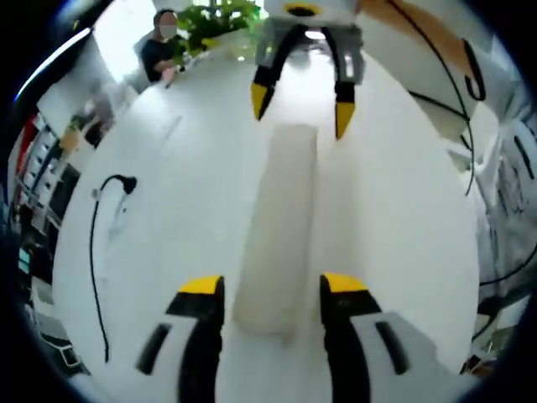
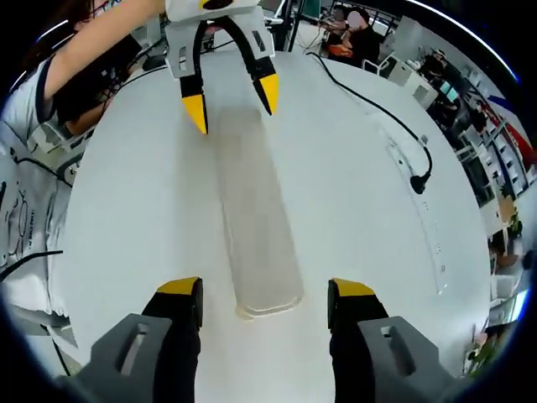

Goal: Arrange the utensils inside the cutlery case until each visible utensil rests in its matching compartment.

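Observation:
A long, narrow, translucent cutlery case (image 1: pixel 281 227) lies shut on the white table (image 1: pixel 168 227), running away from me. My left gripper (image 1: pixel 273 290) is open, its yellow-tipped jaws standing on either side of the case's near end. At the far end the right gripper (image 1: pixel 302 105) faces me, open. In the right gripper view the same case (image 2: pixel 256 218) stretches ahead, with my right gripper (image 2: pixel 264 298) open astride its near end. The left gripper (image 2: pixel 231 96) stands open at the far end. I cannot make out any utensils through the case.
A black cable with a plug (image 1: pixel 109 189) lies on the table to the left, and the same cable (image 2: pixel 377 109) runs on the right in the right gripper view. A person sits at the far edge (image 1: pixel 159 50) by green plants (image 1: pixel 218 21). Desks and shelves surround the table.

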The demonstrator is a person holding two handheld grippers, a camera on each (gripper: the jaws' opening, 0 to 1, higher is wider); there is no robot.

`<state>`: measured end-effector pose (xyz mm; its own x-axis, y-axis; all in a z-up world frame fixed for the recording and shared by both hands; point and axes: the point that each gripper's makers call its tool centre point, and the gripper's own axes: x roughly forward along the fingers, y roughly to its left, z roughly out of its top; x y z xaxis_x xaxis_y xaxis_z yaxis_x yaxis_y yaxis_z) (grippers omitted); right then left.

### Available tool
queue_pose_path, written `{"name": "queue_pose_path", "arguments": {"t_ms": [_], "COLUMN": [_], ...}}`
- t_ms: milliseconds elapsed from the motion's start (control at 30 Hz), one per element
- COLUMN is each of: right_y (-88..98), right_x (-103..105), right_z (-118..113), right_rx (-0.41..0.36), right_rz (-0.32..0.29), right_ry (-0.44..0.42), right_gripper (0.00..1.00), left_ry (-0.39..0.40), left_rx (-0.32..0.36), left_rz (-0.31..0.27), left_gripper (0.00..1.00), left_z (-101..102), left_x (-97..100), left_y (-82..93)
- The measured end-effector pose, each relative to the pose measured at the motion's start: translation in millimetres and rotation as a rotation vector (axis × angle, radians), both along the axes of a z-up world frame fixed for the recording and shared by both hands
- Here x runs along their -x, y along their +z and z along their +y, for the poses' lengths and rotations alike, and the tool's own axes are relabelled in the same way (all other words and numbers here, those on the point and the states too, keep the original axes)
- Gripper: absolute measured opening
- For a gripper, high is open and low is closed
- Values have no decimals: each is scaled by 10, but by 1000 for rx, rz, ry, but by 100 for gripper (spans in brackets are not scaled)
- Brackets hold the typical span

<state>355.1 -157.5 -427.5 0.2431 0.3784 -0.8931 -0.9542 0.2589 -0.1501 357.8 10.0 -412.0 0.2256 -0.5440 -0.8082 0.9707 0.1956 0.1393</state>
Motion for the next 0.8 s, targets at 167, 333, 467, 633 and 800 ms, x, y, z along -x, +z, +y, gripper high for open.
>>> {"name": "queue_pose_path", "arguments": {"t_ms": [167,333,467,633,800], "right_y": [291,591,720,817,951], "right_x": [41,178,287,386,451], "right_z": [-69,-62,-50,-96,-93], "right_rx": [-84,-175,-248,-333,-443], "right_rz": [-113,-226,-265,-263,-280], "right_ry": [-45,-50,-80,-145,-190], "right_gripper": [62,52,46,44,41], "left_ry": [66,139,194,210,238], "left_rx": [70,194,205,261,364], "left_rz": [-9,-6,-26,-41,-50], "left_gripper": [47,46,45,44,43], "left_z": [254,398,567,547,493], "left_x": [134,294,324,464,598], "left_y": [166,321,351,486,671]}}
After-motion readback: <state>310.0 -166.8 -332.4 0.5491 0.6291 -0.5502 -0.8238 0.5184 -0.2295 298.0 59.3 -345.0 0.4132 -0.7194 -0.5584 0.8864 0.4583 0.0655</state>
